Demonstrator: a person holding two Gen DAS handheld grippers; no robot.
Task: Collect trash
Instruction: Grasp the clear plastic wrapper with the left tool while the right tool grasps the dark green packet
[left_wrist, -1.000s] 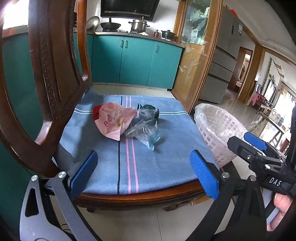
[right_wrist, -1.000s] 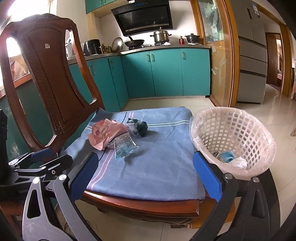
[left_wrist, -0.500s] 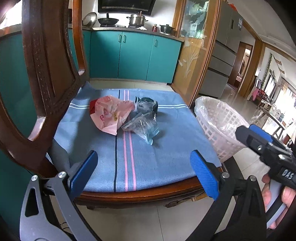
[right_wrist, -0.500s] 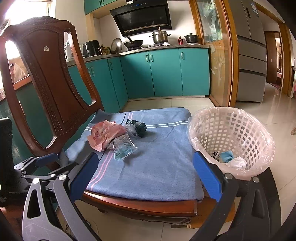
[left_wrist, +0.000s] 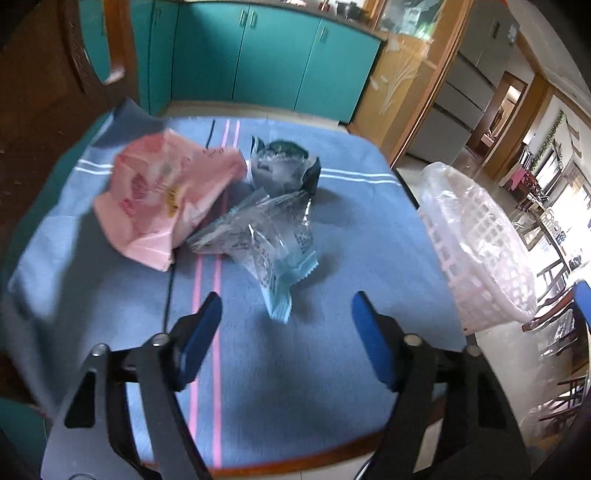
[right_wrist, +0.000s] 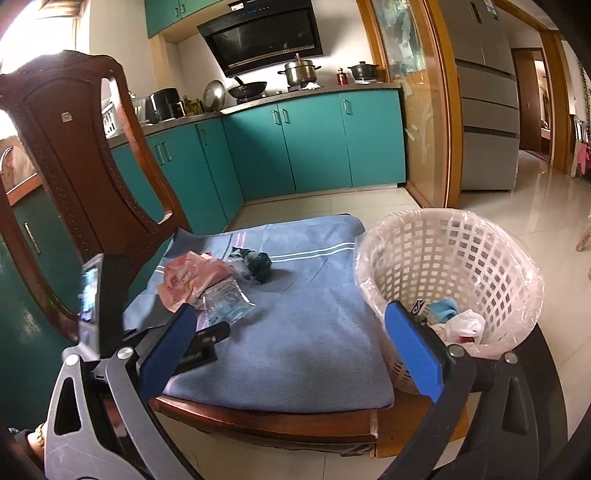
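Two blue pads of the left gripper (left_wrist: 286, 334) are closing with nothing between them, and the clear wrapper (left_wrist: 266, 236) lies just past them on the blue cushion (left_wrist: 332, 387), its long side pointing near to far, nearer this hand than the open, empty right gripper (right_wrist: 291, 349).

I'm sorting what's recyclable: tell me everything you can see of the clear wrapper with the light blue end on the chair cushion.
The clear wrapper is crinkled, glossy plastic film with dark print and a light blue serrated seal end. It looks empty and lies flat on the blue cushion, its far end against the pink wrapper and the dark wrapper. Nothing grips it.
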